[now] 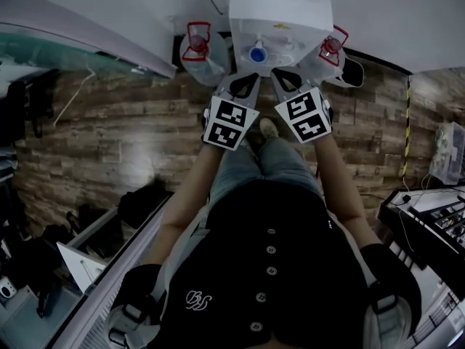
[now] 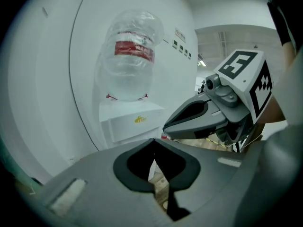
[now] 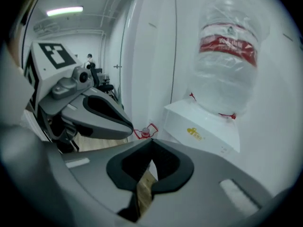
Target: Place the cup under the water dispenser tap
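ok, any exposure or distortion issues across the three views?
Head view: dispenser nearly blown out white, floor and torso dark. Left gripper view: fisheye bends the wall, black corners, bottle sharp, left tongs slightly soft. Right gripper view: same bend and vignette; ceiling light glares.

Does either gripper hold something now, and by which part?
Nothing is held: the left gripper and the right gripper are both shut with nothing between their jaws.

The dispenser [image 1: 280,9] runs off the head view's top edge; its lower front sits behind the left gripper [image 1: 245,80] and right gripper [image 1: 283,75]. Print on the bottle [image 3: 227,79] is blurred, perhaps lettering. A far person [image 3: 89,58] is too small.
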`<state>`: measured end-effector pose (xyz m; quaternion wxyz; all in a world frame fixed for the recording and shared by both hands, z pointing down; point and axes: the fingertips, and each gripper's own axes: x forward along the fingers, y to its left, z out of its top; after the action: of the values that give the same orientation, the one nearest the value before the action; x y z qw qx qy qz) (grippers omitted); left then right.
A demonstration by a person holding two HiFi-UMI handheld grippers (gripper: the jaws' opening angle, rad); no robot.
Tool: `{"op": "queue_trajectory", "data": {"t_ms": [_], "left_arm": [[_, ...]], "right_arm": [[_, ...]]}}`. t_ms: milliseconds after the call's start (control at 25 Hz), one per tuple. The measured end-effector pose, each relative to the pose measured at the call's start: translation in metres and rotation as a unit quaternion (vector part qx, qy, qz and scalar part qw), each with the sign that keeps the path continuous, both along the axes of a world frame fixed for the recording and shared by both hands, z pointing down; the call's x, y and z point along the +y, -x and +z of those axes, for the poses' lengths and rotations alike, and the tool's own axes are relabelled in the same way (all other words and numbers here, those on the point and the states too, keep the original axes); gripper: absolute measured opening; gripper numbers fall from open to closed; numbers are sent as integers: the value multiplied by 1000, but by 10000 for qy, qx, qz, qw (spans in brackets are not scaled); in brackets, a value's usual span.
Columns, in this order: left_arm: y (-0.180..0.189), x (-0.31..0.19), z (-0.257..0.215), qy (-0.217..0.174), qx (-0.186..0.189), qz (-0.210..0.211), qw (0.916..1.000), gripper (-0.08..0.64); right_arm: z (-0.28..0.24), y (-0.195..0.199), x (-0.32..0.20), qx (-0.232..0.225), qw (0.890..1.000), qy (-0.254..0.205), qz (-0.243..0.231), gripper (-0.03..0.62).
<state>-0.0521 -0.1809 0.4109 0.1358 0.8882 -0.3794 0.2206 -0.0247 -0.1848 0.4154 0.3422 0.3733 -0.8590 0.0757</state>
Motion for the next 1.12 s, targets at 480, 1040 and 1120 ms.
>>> {"op": "queue_trajectory", "data": {"t_ms": [480, 1040, 1120], "left_arm": [[-15, 10, -44, -169, 200, 225, 9994, 5], [-18, 5, -61, -333, 95, 14, 9994, 5], [-18, 4, -62, -329, 107, -30, 9994, 5]], "right_arm": [[-47, -17, 11, -789, 9964, -174, 269, 0], [-84, -25, 7, -1033, 9928, -584, 152, 0], [-85, -25, 7, -1059, 9927, -568, 118, 0]]}}
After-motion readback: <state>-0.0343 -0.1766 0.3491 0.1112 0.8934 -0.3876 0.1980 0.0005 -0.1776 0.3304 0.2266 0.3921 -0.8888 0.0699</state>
